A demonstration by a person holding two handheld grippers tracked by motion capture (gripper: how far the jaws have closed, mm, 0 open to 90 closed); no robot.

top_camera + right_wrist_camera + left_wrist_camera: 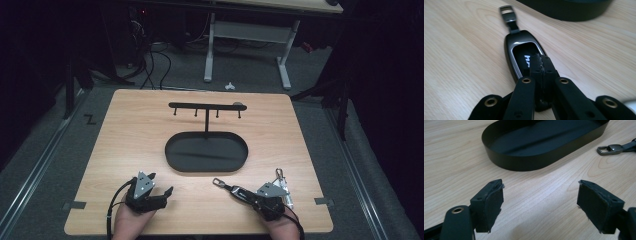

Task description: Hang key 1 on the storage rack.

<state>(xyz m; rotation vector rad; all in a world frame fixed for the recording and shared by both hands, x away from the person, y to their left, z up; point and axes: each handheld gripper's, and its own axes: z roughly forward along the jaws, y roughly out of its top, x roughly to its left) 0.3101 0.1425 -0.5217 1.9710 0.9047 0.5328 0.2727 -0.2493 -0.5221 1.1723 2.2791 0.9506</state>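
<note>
Right hand-held gripper [541, 62] closed over key fob [520, 47], lettering half-hidden; left hand-held gripper [540, 202] apart.

hand-held gripper [540, 202] jaws spread wide over table [454, 157]; black tray [524, 160] ahead

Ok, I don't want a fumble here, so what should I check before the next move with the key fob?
1. Left gripper open and empty: ok.
2. Right gripper pads closed together over the black, chrome-trimmed key fob; real hold on it: cannot tell.
3. Fob's metal clasp lying free on the light wooden table, apart from the tray: ok.
4. Black oval tray empty: ok.
5. Black T-shaped hook rack with its hooks bare: ok.
</note>
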